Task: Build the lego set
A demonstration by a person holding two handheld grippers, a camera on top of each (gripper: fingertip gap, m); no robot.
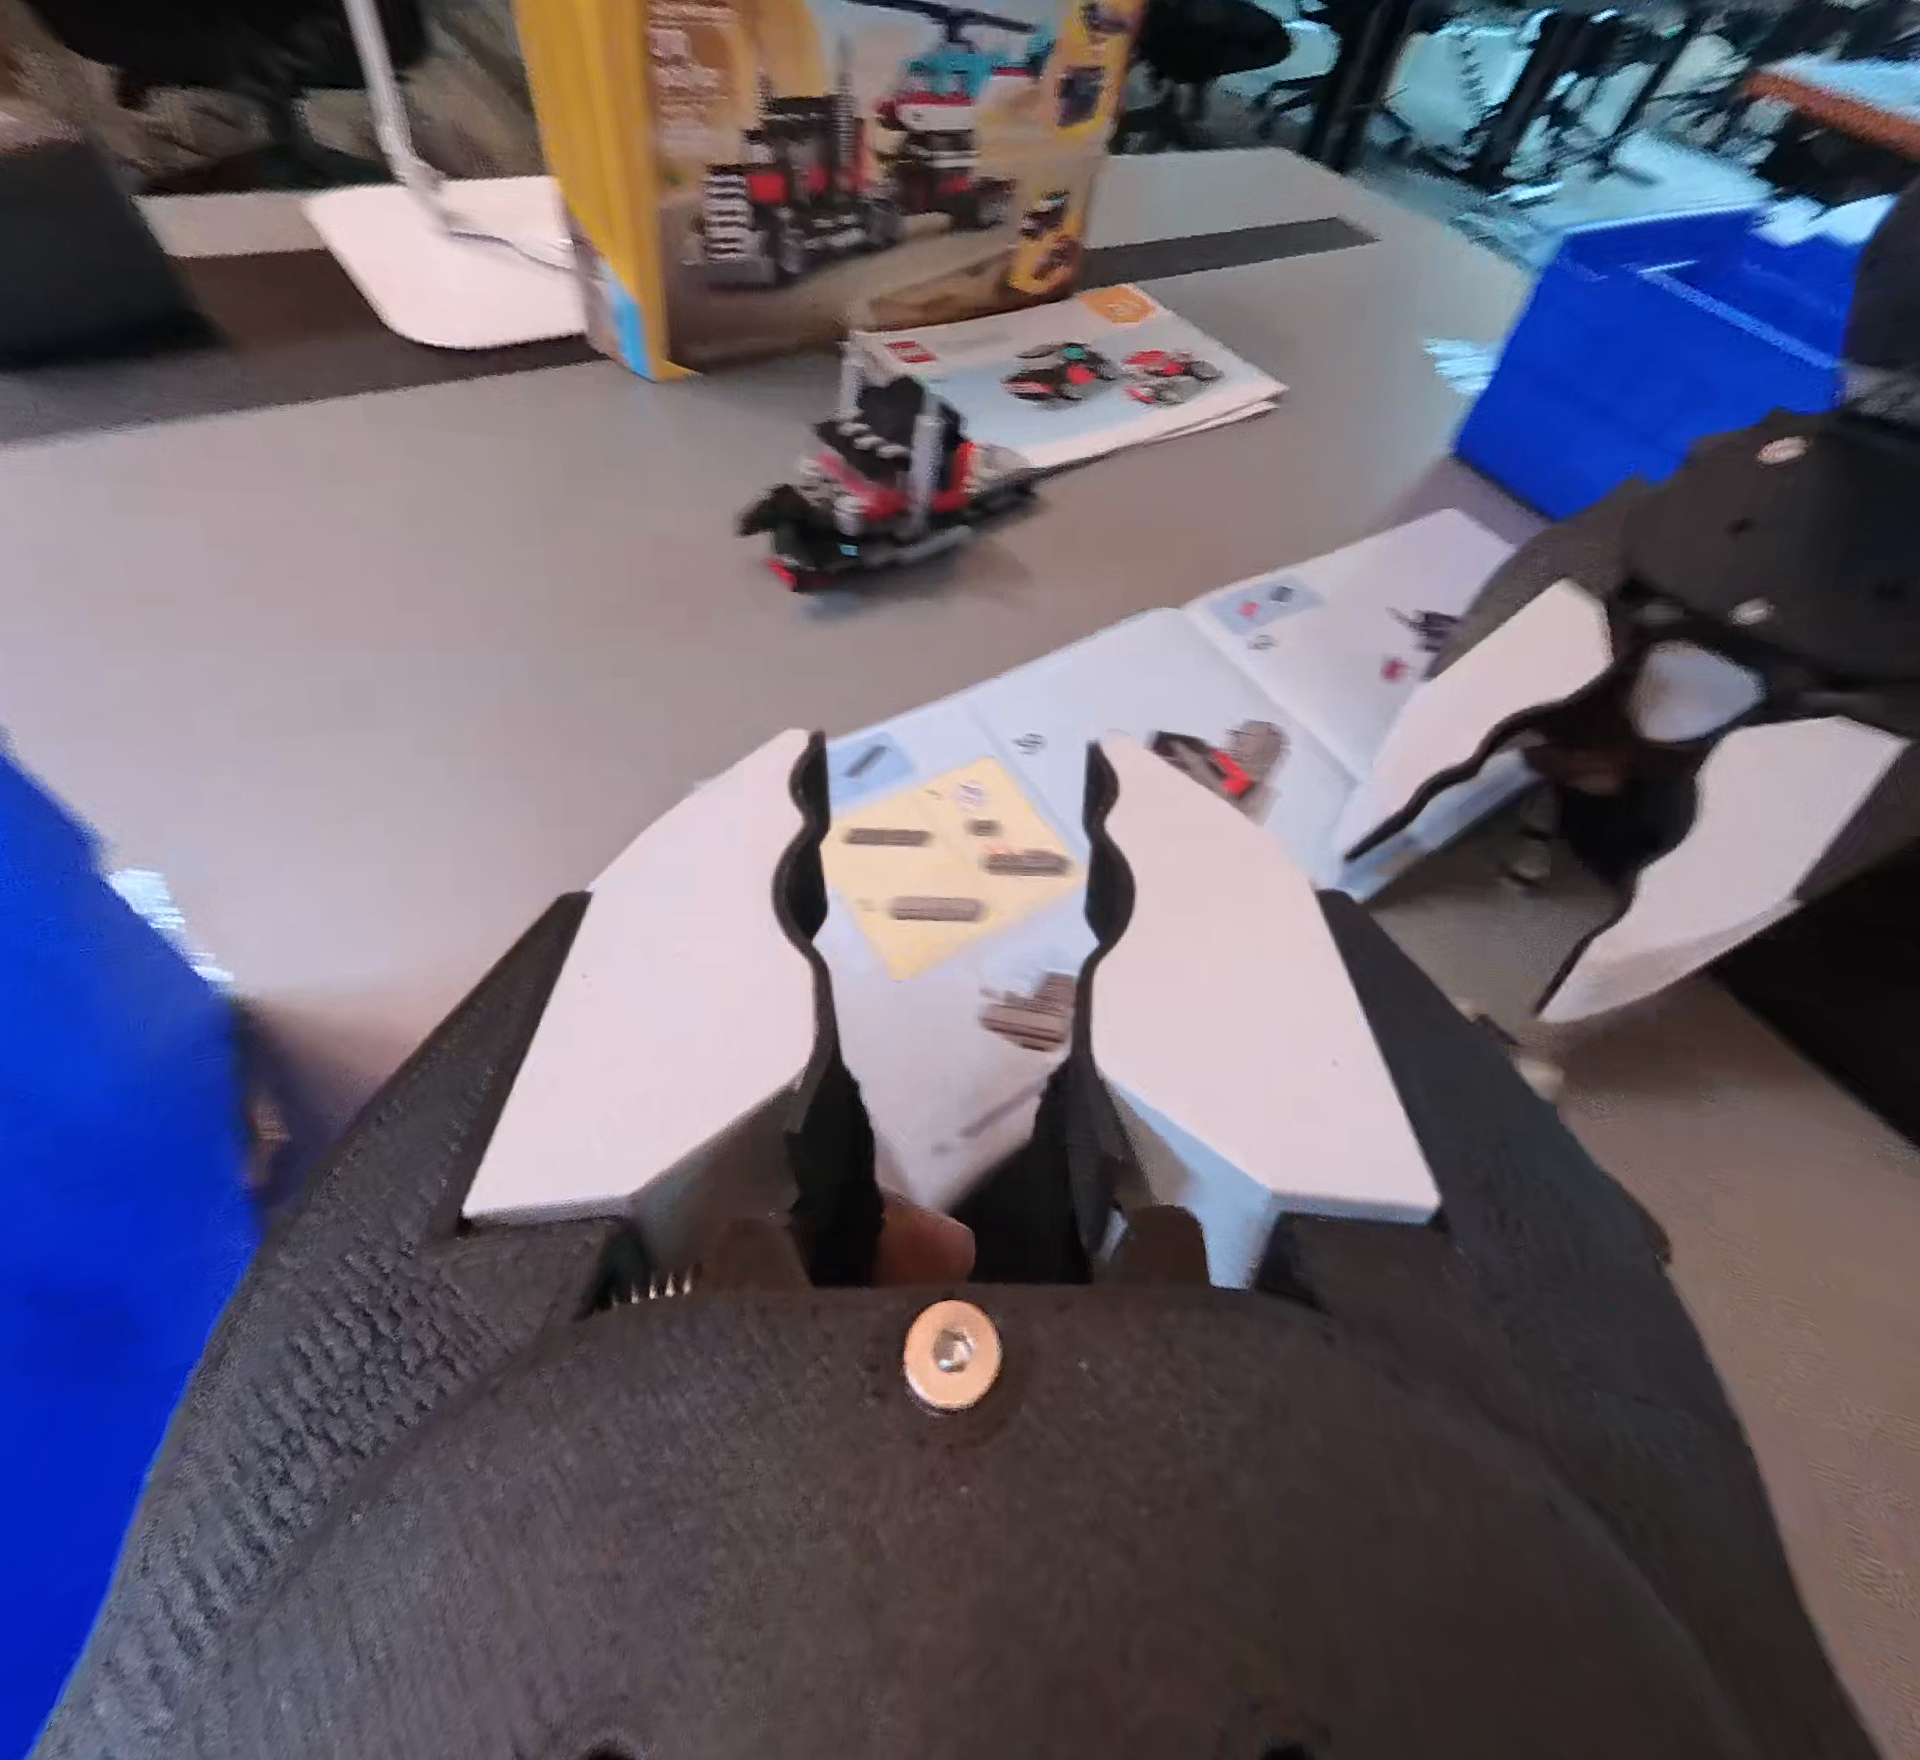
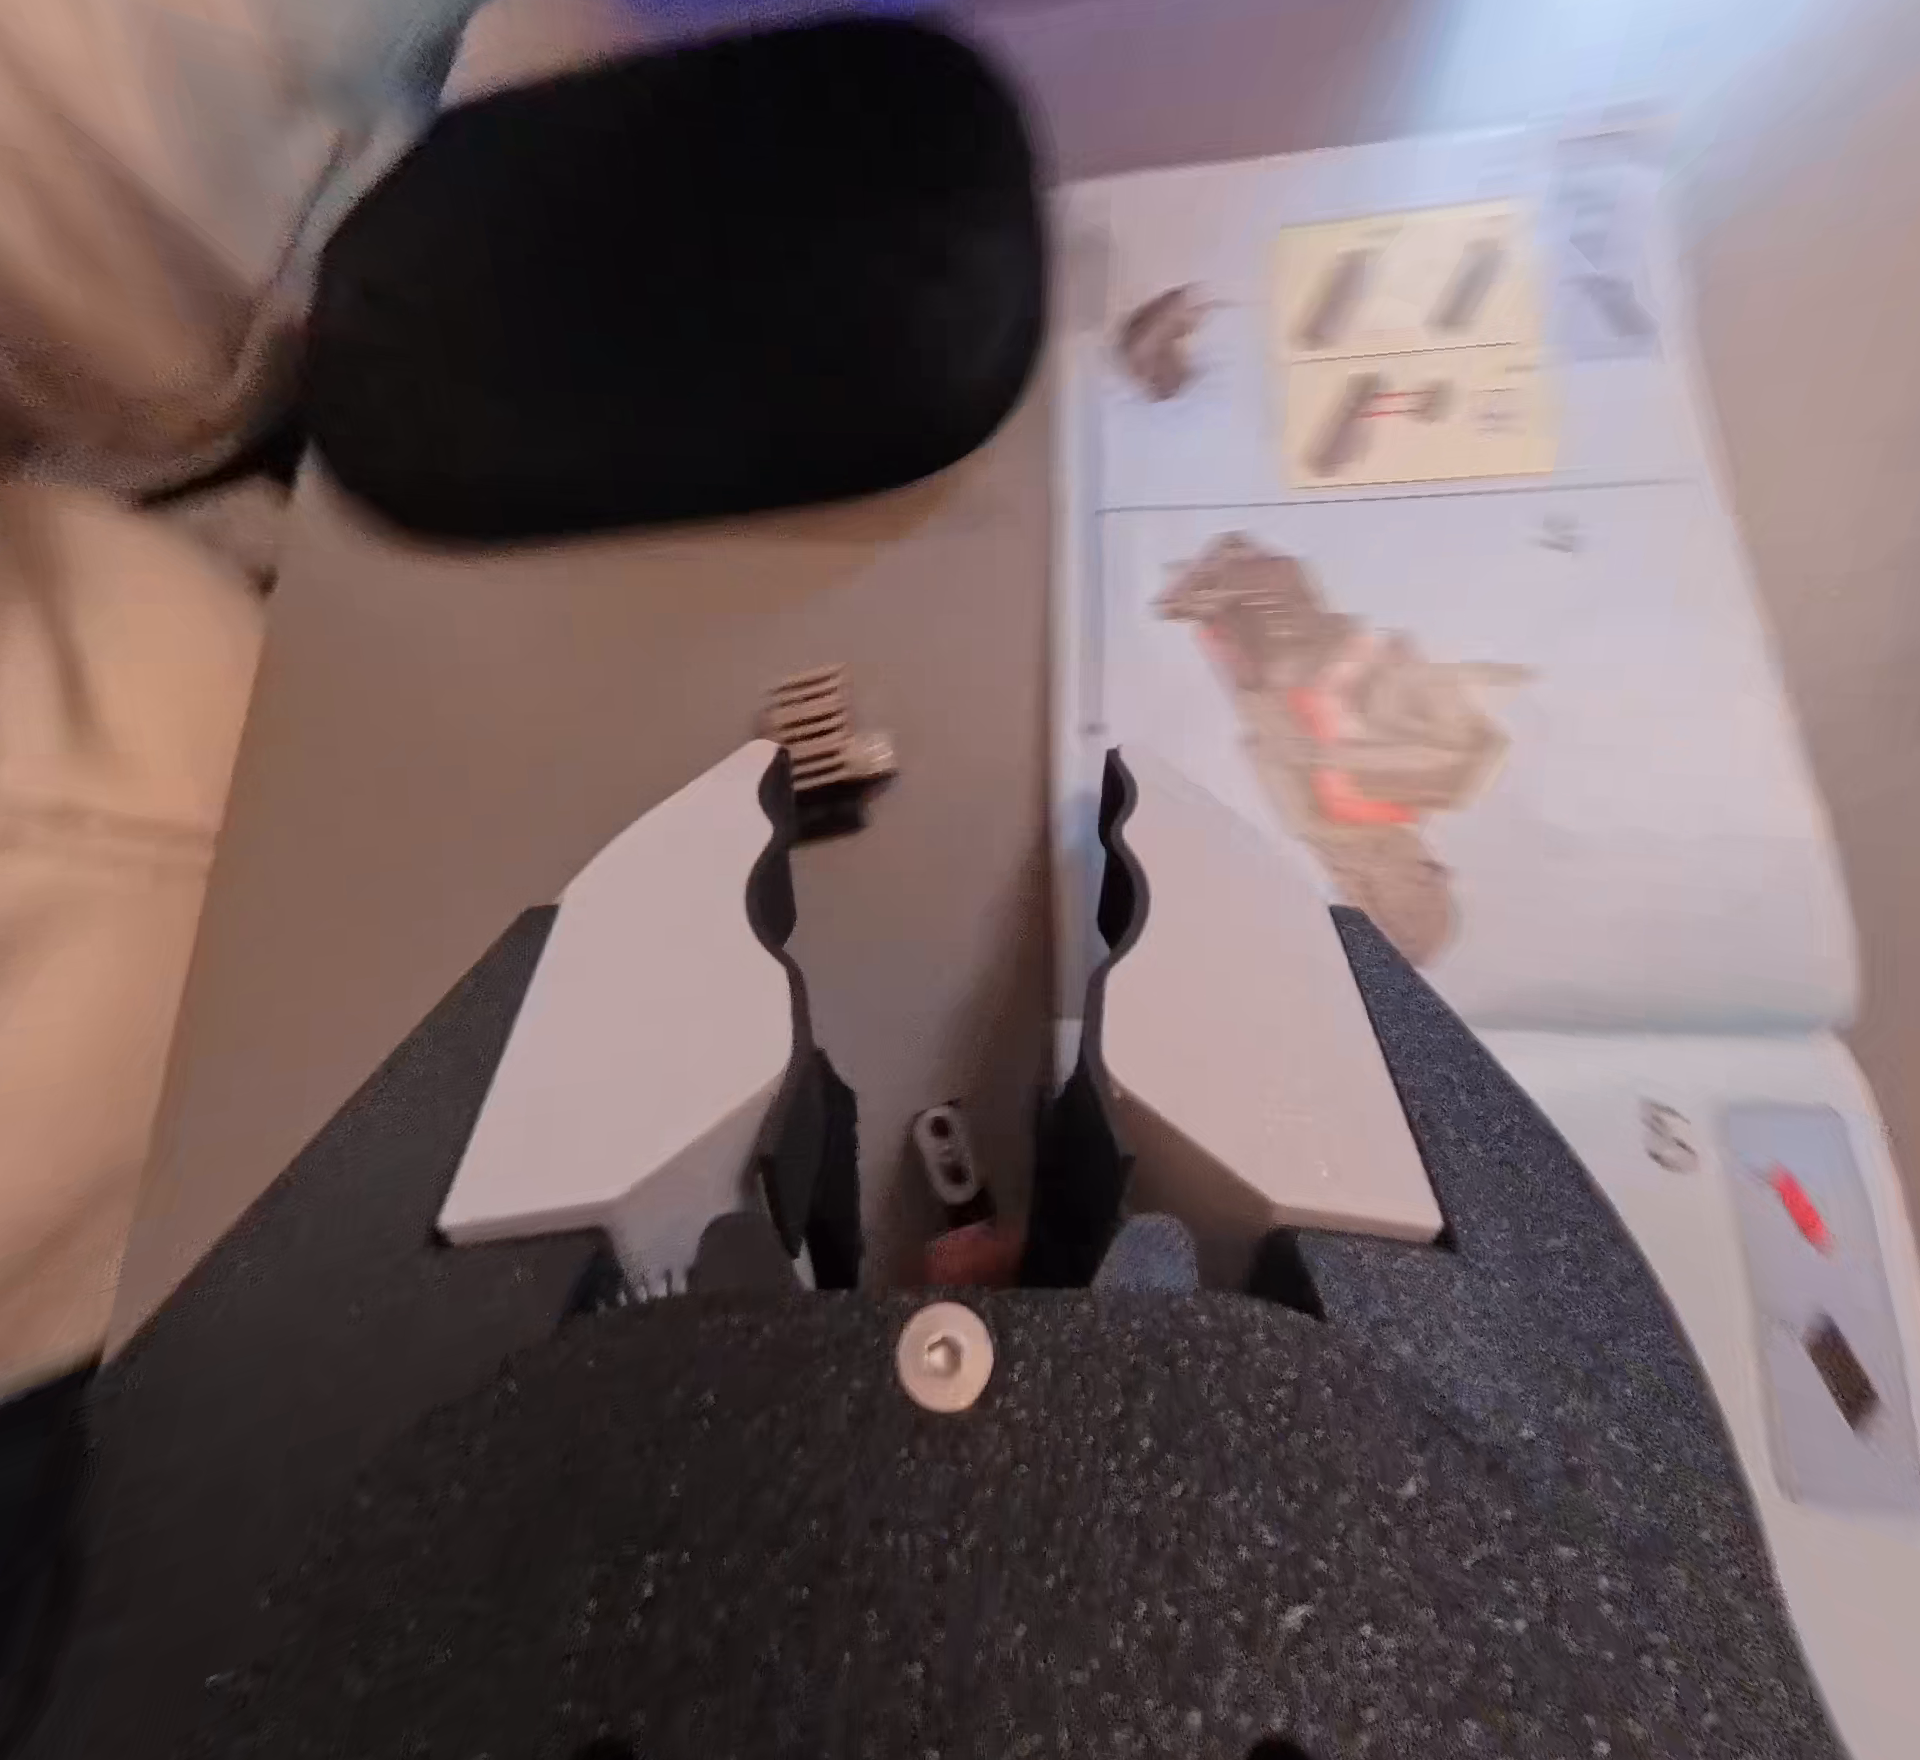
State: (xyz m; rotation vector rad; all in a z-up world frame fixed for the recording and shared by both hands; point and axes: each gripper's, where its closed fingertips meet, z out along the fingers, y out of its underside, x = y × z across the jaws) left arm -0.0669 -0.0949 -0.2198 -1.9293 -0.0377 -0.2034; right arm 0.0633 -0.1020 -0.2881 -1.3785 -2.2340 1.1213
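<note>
Right wrist view: right gripper (image 2: 940, 760) spread wide, empty; small grey piece (image 2: 831, 723) just beyond its left fingertip.

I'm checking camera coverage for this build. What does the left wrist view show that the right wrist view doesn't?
Only the left wrist view shows the upright set box, the partly built truck, a closed booklet and a blue bin. Only the right wrist view shows a small ribbed grey piece by its open gripper. Both show the open instruction booklet on the grey table.
</note>
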